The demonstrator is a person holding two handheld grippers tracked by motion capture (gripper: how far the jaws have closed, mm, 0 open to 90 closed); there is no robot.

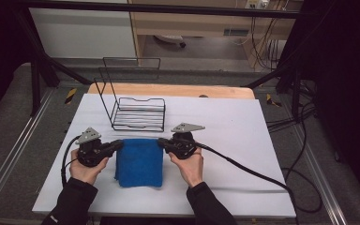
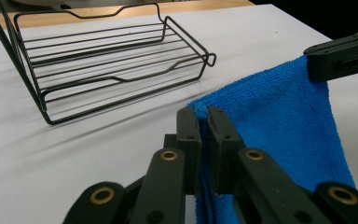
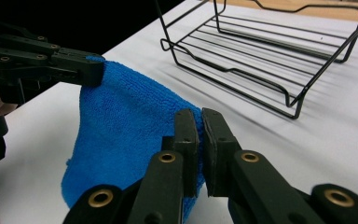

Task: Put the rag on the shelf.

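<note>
Holding the blue cloth (image 1: 139,161) by its two far corners: my left gripper (image 2: 204,122) pinches one corner, my right gripper (image 3: 199,125) the other, jaws pressed together on the fabric. The cloth hangs onto the white table (image 1: 225,126), just before the empty black wire rack (image 1: 138,112). Each pinched corner is hidden between the jaws.

In the left gripper view, the blue cloth (image 2: 279,126) runs off the bottom edge beneath the left gripper (image 2: 203,122), whose jaws cover the pinched corner. The wire rack (image 2: 112,60) beyond is cut at the top left. In the right gripper view, the right gripper (image 3: 200,122) hides its own cloth corner likewise.
</note>
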